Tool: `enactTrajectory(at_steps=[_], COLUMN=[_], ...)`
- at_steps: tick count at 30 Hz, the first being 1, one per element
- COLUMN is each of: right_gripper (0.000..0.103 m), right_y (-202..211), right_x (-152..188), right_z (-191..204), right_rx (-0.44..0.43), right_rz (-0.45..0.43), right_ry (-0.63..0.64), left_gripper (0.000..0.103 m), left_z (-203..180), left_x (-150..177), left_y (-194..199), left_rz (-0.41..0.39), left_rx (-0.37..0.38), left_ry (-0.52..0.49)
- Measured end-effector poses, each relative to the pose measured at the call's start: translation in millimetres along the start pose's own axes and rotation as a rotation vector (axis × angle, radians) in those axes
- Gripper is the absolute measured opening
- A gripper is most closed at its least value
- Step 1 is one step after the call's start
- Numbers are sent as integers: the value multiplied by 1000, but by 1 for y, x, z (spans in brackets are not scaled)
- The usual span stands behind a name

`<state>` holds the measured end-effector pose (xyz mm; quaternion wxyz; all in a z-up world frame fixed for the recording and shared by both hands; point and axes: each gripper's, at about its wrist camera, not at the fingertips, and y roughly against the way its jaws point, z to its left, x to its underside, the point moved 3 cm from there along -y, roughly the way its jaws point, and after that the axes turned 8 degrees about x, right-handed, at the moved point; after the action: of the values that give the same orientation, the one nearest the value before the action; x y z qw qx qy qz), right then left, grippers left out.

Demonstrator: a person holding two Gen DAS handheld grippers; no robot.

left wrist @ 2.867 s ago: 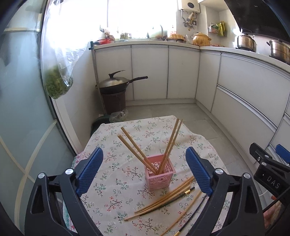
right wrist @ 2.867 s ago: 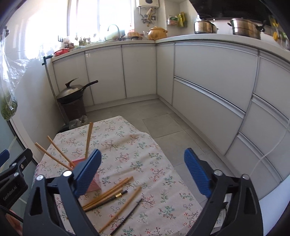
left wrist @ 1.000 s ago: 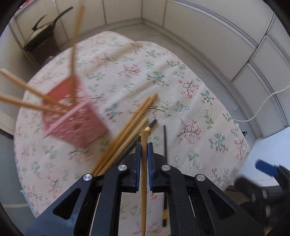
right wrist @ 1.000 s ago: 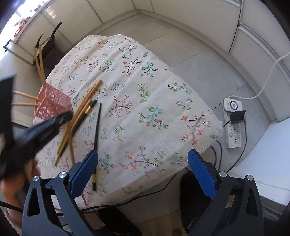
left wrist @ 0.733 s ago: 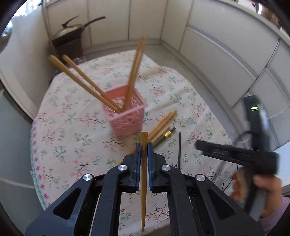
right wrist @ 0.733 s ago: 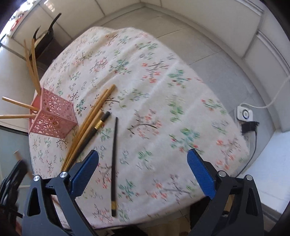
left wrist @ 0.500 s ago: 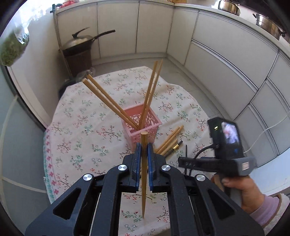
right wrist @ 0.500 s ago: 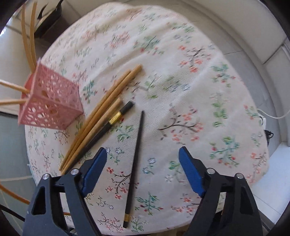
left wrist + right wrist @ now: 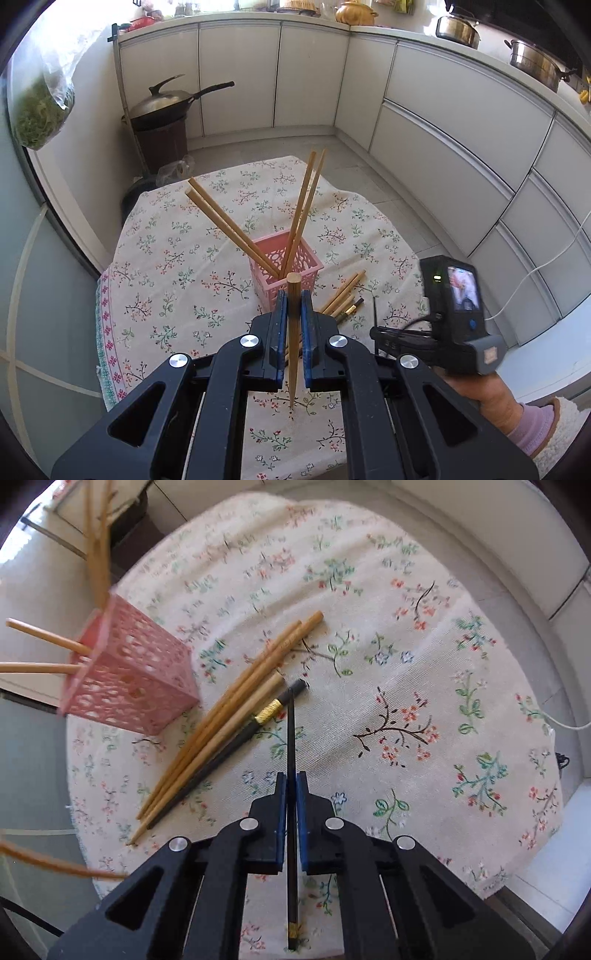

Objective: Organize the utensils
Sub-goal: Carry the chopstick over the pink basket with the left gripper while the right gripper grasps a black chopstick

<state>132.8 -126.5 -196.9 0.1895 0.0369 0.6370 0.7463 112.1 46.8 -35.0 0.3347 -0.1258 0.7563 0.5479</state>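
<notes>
- Now the left gripper [image 9: 290, 317] pinches a wooden chopstick [image 9: 293, 332] above the pink basket [image 9: 284, 271].
- Right gripper [image 9: 291, 801] is clamped on a black chopstick [image 9: 291, 746] lying on the table.
- Next, probably: lower the wooden one into the basket.

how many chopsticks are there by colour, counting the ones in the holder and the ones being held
wooden chopsticks: 8 (4 in the pink holder, 3 on the tablecloth, 1 in the left gripper)
black chopsticks: 2 (1 on the tablecloth, 1 in the right gripper)
total: 10
</notes>
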Motion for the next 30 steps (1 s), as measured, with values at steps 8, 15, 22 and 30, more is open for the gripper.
enactTrajectory(at_steps=[8, 15, 22, 30], right_gripper=[5, 5, 5, 6], right_y=[92, 157, 205, 214], right_x=[12, -4, -43, -62], right_z=[-14, -18, -9, 7], right_rx=[-93, -153, -254, -324], right_rz=[-226, -384, -453, -463], right_ry=[24, 9, -22, -19], left_gripper=[7, 7, 7, 7], left_z=[-4, -6, 6, 39], left_x=[-7, -22, -62, -88], left_y=[25, 43, 67, 61], left_rz=[-70, -143, -295, -363], left_rx=[33, 62, 32, -32], left_ry=[15, 54, 142, 250])
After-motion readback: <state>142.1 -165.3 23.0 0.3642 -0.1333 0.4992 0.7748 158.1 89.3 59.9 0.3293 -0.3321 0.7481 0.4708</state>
